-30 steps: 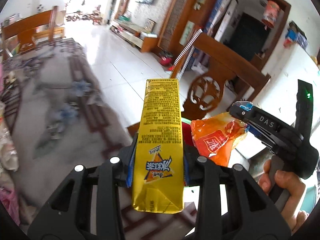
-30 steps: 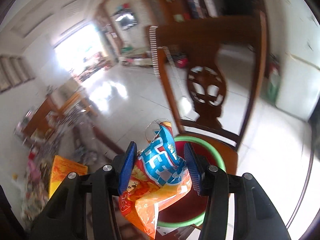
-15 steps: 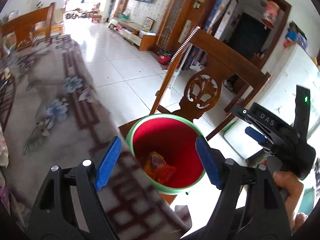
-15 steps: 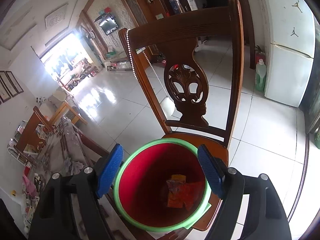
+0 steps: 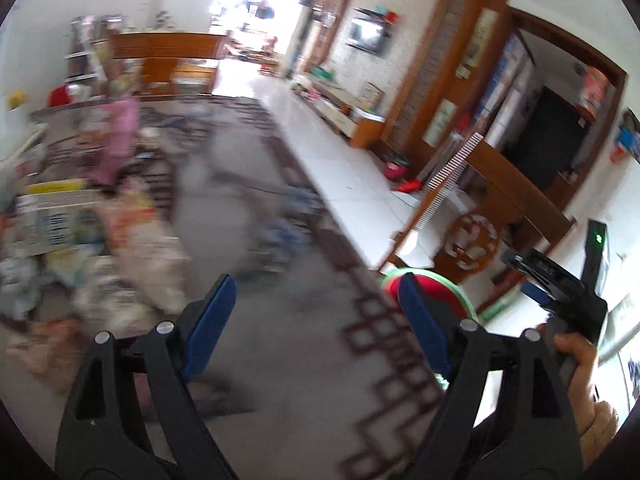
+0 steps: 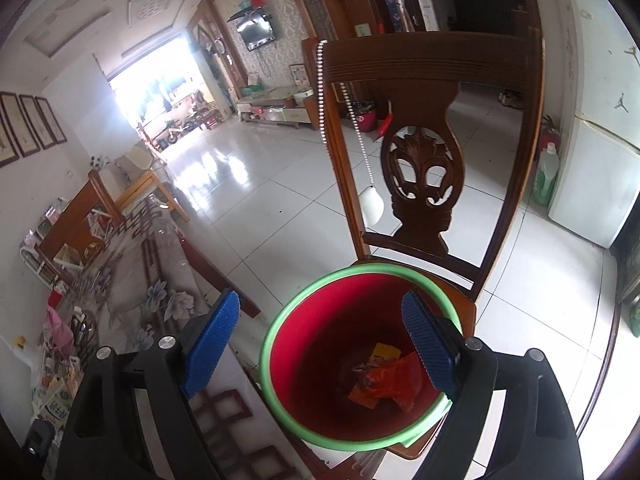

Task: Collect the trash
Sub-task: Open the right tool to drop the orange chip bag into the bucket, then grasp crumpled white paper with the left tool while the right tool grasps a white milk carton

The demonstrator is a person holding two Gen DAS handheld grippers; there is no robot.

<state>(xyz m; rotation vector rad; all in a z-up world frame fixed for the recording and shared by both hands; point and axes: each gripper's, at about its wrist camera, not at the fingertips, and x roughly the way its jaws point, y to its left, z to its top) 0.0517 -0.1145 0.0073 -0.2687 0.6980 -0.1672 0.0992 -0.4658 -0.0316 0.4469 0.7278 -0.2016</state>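
Both wrappers [image 6: 384, 384] now lie in the red bucket [image 6: 288, 344], lower centre; left gripper [image 5: 316, 320] and right gripper [image 6: 328, 340] have just spread empty, the left swinging tableward.

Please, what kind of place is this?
Probably a home's living and dining room: a carved wooden chair, a wall television, a cluttered table under a patterned cloth.

A lived-in family home: a carved dark wooden dining chair [image 6: 428, 168] stands near on glossy white floor tiles [image 6: 256, 200], a flat television [image 6: 256, 34] hangs on the far patterned wall above a low wooden cabinet [image 6: 276, 108], framed pictures [image 6: 30, 126] line the left wall, and a grey flower-print tablecloth [image 6: 160, 280] covers a table at left, cluttered with packets
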